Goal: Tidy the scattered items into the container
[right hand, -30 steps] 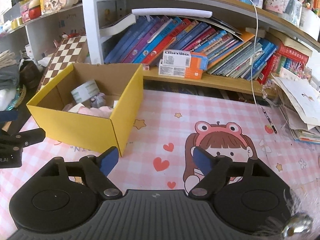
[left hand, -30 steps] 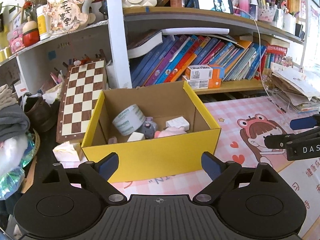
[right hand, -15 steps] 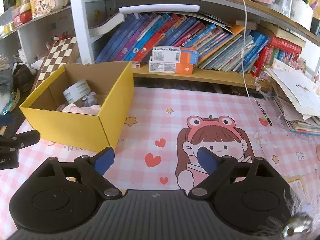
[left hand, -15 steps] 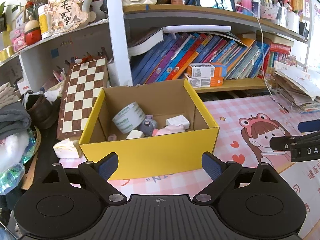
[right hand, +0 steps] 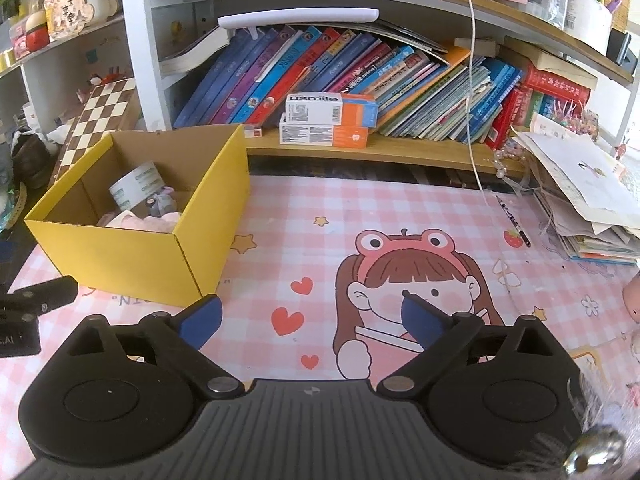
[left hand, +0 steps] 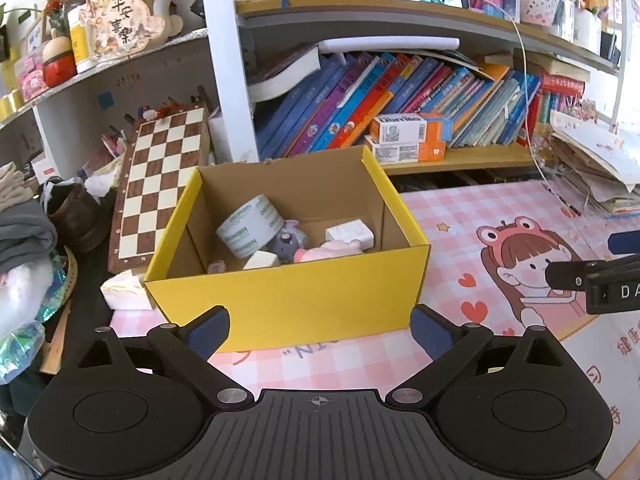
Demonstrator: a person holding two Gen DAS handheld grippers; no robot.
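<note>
A yellow cardboard box point(left hand: 288, 300) stands open on the pink checked mat, also in the right wrist view point(right hand: 132, 252). Inside lie a roll of tape point(left hand: 250, 226), a grey-purple plush toy point(left hand: 287, 240), a pink soft item point(left hand: 324, 251) and small white blocks point(left hand: 350, 234). My left gripper point(left hand: 320, 330) is open and empty, just in front of the box's near wall. My right gripper point(right hand: 310, 320) is open and empty above the mat, right of the box; it also shows in the left wrist view point(left hand: 600, 276).
A chessboard point(left hand: 160, 184) leans left of the box. Bookshelves with leaning books point(right hand: 360, 76) and orange-white cartons point(right hand: 328, 120) stand behind. A paper pile point(right hand: 580, 200) lies at right, a pen point(right hand: 514, 220) beside it. Clothes and clutter point(left hand: 24, 240) lie far left.
Both grippers have drawn back a little from the box and risen slightly. Both stay open and empty. The box contents have not moved.
</note>
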